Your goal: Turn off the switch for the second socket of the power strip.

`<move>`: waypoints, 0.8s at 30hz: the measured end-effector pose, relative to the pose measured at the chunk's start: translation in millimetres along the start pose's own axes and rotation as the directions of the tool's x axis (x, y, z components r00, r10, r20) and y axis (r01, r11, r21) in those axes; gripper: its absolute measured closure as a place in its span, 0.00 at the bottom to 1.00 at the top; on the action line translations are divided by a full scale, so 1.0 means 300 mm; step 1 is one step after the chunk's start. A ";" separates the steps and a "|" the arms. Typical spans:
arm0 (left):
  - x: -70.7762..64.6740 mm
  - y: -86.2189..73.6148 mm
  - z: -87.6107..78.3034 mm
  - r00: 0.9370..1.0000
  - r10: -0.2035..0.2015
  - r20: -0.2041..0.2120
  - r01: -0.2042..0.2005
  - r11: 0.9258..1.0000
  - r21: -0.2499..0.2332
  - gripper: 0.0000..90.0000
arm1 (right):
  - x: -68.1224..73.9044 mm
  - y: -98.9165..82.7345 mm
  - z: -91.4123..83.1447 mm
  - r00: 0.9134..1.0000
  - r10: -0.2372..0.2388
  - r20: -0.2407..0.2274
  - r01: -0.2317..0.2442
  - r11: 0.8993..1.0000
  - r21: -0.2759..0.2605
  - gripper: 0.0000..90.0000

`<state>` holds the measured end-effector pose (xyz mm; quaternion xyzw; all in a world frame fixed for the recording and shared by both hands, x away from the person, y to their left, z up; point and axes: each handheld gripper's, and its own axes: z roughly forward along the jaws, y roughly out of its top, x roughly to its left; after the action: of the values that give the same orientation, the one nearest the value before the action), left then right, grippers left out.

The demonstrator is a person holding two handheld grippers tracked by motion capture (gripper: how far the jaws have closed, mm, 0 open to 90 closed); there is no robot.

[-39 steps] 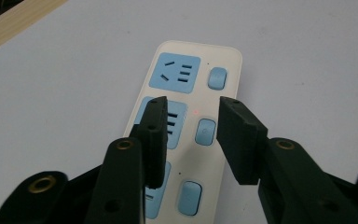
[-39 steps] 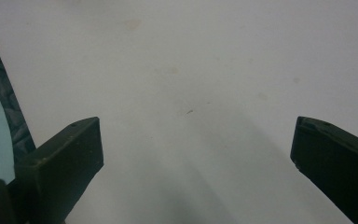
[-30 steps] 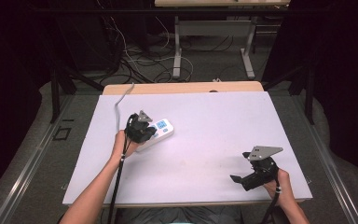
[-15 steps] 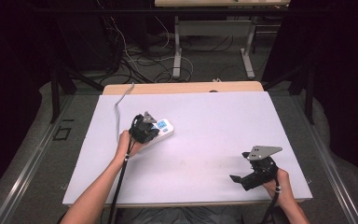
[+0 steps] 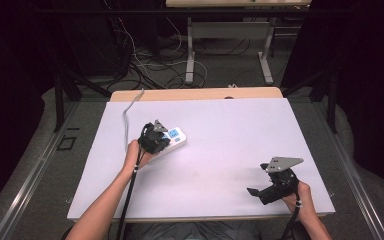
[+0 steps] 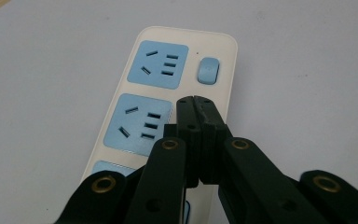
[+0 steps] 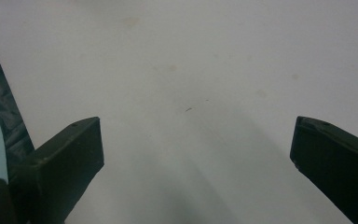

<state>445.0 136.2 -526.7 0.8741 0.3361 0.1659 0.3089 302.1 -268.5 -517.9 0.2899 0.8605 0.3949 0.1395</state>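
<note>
White power strip (image 6: 177, 93) under the left hand-held gripper (image 6: 196, 105) (jaws together).

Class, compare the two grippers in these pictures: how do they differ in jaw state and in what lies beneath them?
The left gripper has its jaws shut together, while the right gripper has its jaws wide apart. The left gripper hangs over the power strip; the right gripper is over bare table. Both are black and hand-held.
</note>
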 end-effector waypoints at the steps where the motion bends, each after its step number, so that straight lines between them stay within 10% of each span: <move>1: 0.002 0.001 0.000 1.000 0.001 0.003 -0.001 1.000 0.001 1.00 | 0.000 0.000 0.000 1.000 0.000 0.000 0.000 1.000 0.000 0.02; 24: -0.004 -0.004 0.002 1.000 0.011 0.008 -0.011 1.000 -0.008 1.00 | -0.006 0.000 0.001 1.000 0.003 0.004 -0.003 1.000 -0.002 0.02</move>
<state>443.8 135.6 -527.9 0.8754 0.3293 0.1655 0.3129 303.6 -269.6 -518.1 0.2918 0.8595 0.3953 0.1409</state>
